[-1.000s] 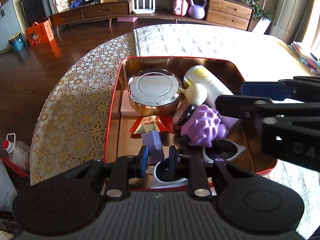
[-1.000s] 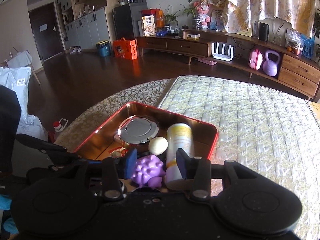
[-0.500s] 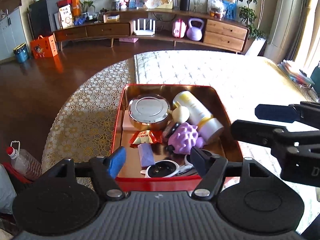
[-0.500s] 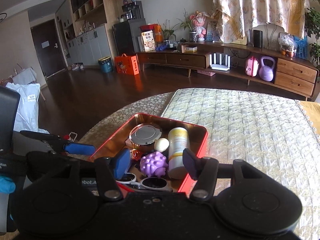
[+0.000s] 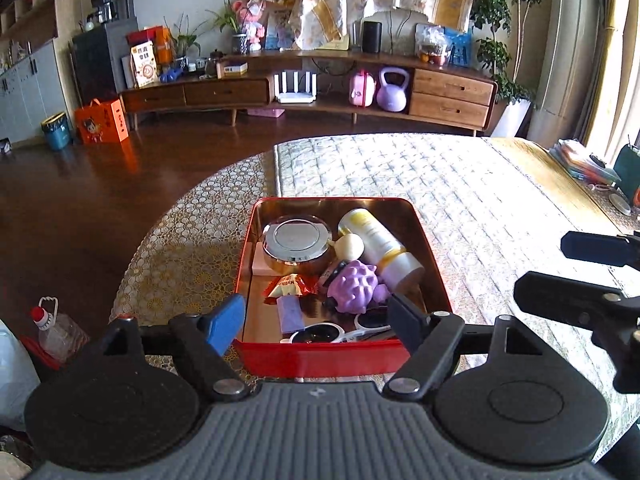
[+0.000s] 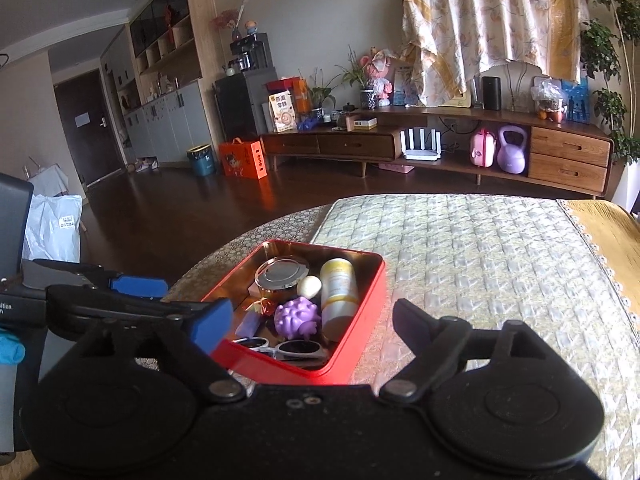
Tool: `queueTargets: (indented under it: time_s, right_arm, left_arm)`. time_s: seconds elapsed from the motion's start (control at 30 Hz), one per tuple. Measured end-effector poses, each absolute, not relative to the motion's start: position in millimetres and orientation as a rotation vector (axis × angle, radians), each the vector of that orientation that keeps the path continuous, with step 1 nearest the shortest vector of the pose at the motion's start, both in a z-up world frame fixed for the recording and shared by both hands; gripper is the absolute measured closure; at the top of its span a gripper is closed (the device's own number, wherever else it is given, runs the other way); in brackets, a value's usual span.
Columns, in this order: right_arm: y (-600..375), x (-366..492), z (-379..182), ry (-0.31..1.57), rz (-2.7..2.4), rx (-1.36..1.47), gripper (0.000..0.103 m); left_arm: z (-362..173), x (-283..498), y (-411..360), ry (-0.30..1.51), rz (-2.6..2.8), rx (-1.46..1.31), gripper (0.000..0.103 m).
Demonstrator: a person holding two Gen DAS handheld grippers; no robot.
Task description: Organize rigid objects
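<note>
At frame centre, red tin [image 5: 324, 354] sat packed; left hand-held gripper [image 5: 316, 320] and right hand-held gripper [image 6: 310, 322] both empty, jaws opening; best retreat clear, avoid nudging rim.

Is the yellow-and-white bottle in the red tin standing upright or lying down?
Lying down: the bottle rests on its side inside the red tin, beside the purple toy.

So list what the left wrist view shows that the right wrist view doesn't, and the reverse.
Left wrist only: the right gripper seen from the side, jaws opening, nothing between them; a water jug on the floor.
Right wrist only: a dark door and a white bag.
Both: the red tin holding a purple toy, a bottle and sunglasses.
</note>
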State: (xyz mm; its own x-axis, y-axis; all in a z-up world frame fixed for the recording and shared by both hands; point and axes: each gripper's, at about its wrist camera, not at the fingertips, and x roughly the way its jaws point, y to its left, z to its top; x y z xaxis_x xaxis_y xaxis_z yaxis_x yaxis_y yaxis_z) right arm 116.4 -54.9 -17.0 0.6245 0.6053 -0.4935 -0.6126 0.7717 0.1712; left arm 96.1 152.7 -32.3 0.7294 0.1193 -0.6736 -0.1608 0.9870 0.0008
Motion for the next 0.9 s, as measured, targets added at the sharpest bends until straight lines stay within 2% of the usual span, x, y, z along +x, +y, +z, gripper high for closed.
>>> queueTargets:
  time_s: [0.1, 0.2, 0.5, 0.9]
  right_arm:
    - [-60.8, 108.8, -15.9, 0.542, 0.691, -0.004, 0.004]
    - [-67.5, 100.0, -14.5, 0.513, 0.687, 0.005, 0.000]
    - [-80.0, 86.7, -11.3, 0.465, 0.660, 0.015, 0.000]
    - [-97.2, 73.2, -15.6, 0.454, 0.628, 0.058, 0.000]
  left_arm:
    - [-31.2, 90.4, 149.7, 0.740, 0.152, -0.069, 0.022]
    - [-30.1, 84.6, 147.4, 0.739, 0.140, -0.080, 0.021]
    - [-24.1, 67.8, 140.0, 0.703, 0.113, -0.118, 0.016]
    - [-18.0, 51.2, 121.6, 0.684, 0.099, -0.089, 0.015]
